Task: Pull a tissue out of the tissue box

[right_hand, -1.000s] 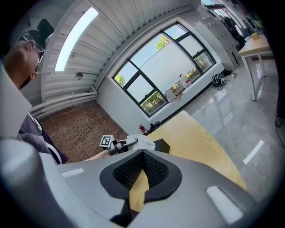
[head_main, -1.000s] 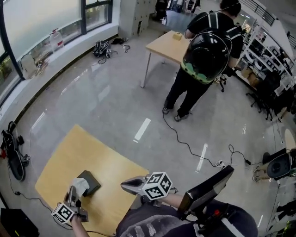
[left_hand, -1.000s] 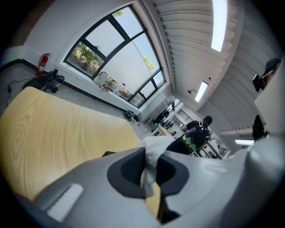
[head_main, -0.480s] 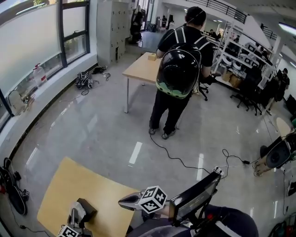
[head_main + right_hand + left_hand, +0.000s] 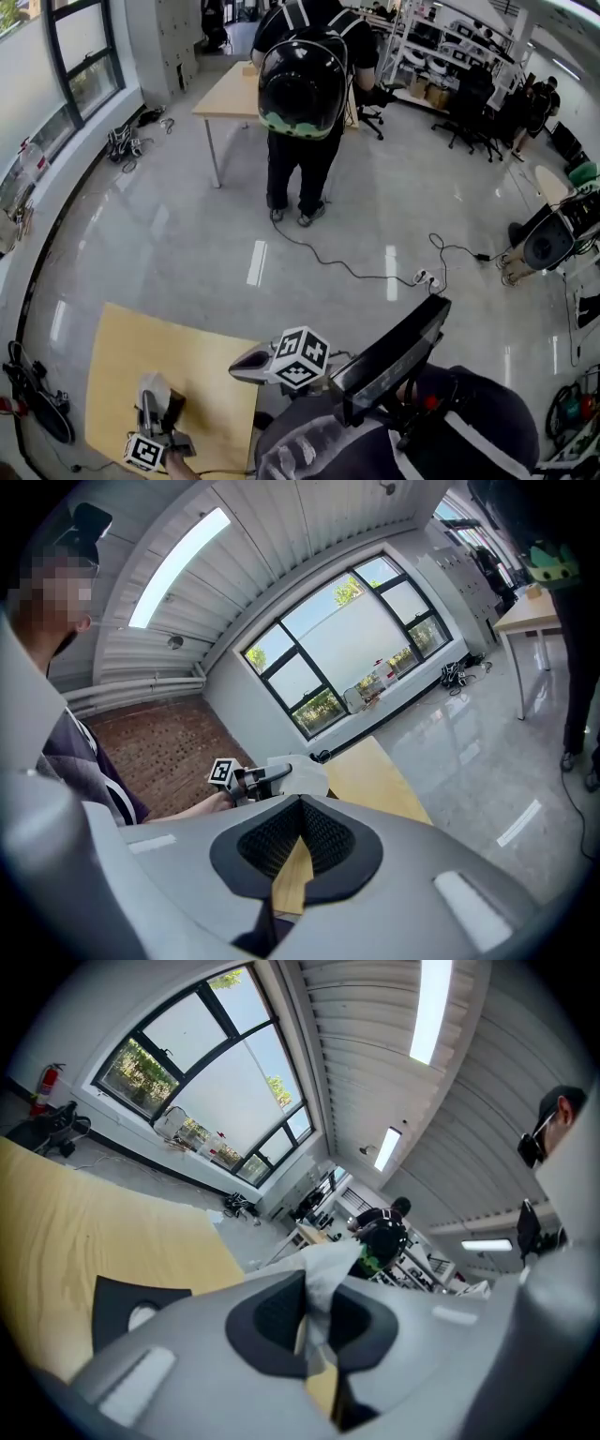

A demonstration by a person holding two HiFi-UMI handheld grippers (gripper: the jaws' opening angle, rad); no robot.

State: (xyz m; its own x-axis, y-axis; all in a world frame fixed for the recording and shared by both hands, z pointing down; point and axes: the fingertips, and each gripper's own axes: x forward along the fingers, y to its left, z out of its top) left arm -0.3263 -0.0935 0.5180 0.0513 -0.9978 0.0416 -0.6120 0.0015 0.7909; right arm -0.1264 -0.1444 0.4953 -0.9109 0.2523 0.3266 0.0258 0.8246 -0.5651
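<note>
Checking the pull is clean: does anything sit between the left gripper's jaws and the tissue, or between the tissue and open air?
Nothing visible does. The left gripper is shut straight on the tissue, which pokes out past the jaws. The tissue box lies on the table off to one side, apart from the held tissue.

A light wooden table (image 5: 141,356) stands on the glossy grey floor (image 5: 187,244). One dark tissue box (image 5: 117,1297) lies flat on its top, toward the side nearest the person, its oval opening facing up with white showing inside.
</note>
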